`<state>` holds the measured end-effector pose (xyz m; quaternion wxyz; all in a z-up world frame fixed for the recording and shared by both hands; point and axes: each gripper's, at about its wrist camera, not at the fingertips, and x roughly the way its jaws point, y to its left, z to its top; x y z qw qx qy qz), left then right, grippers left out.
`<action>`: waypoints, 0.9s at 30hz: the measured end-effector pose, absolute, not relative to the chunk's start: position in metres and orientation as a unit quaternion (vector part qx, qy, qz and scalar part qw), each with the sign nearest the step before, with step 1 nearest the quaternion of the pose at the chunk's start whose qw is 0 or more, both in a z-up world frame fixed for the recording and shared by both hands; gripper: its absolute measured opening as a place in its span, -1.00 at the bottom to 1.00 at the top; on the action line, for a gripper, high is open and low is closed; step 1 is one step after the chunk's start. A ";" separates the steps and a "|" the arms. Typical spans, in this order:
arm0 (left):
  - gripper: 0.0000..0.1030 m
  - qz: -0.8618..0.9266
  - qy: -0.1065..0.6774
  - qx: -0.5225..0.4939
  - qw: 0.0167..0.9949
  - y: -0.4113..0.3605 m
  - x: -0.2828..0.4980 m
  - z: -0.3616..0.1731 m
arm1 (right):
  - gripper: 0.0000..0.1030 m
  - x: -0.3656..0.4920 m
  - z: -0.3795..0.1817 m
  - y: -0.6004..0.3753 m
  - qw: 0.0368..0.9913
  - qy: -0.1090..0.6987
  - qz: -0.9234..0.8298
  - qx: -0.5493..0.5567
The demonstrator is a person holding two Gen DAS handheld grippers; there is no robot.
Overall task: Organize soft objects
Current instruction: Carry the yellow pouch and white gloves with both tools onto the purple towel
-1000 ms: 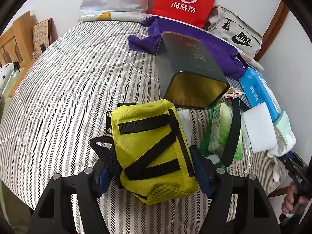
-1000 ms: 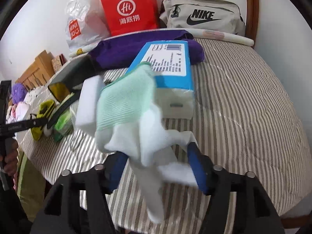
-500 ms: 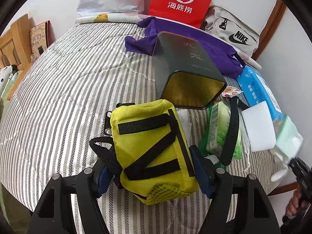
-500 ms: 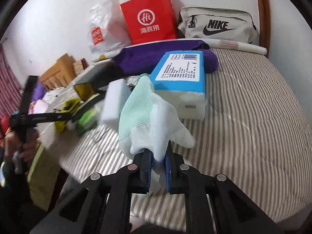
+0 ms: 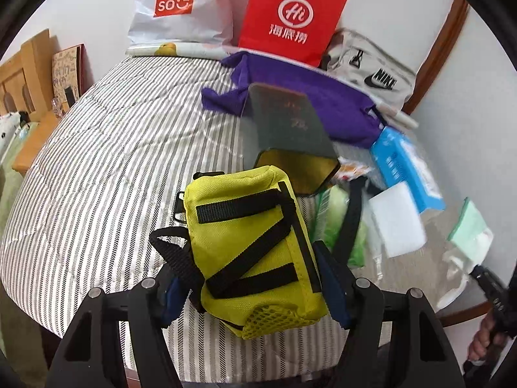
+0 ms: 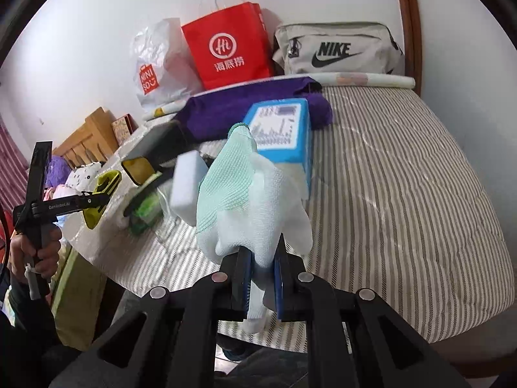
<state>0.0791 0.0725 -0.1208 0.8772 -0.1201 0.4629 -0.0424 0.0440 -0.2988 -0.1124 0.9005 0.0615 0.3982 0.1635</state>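
We stood at the near edge of a bed (image 6: 404,174) with a grey-and-white striped quilt, set against white walls.

Nearest in the right wrist view, our right gripper (image 6: 261,283) had just pressed its jaws together, and they pinched the white fingers of a knitted glove (image 6: 248,200); its mint-green cuff stood up over the quilt. In the left wrist view the same glove showed blurred at the far right edge.

Our left gripper (image 5: 255,286) held its blue pads against both sides of a yellow pouch (image 5: 255,252) with black straps, clamping it just above the striped cover near the bed's front edge. The right wrist view caught that pouch from the side, with a hand (image 6: 35,252) around the gripper's handle.

Just beyond the pouch lay a cluster of items: a green packet (image 5: 329,223) with a black strap (image 5: 350,223) across it, a white sponge block (image 5: 395,223) beside them, and a blue tissue pack (image 5: 400,165) further right. A dark flat pouch (image 5: 287,126) with a yellow inside sat behind the yellow one.

Further back a purple cloth (image 5: 310,97) sprawled across the quilt. Against the wall stood a red paper bag (image 5: 290,19), a white plastic Miniso bag (image 5: 174,6) and a grey Nike bag (image 5: 374,64).
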 end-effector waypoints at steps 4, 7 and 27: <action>0.32 -0.036 0.451 -0.118 0.884 0.077 0.078 -0.103 | -0.78 0.046 -0.099 -0.295 0.903 0.390 0.171 0.060; 0.32 -0.035 0.445 -0.117 0.887 0.077 0.082 -0.091 | -0.78 0.050 -0.089 -0.294 0.903 0.385 0.177 0.062; 0.32 -0.008 0.446 -0.089 0.891 0.079 0.161 -0.053 | -0.78 0.177 -0.035 -0.272 0.905 0.385 0.175 0.040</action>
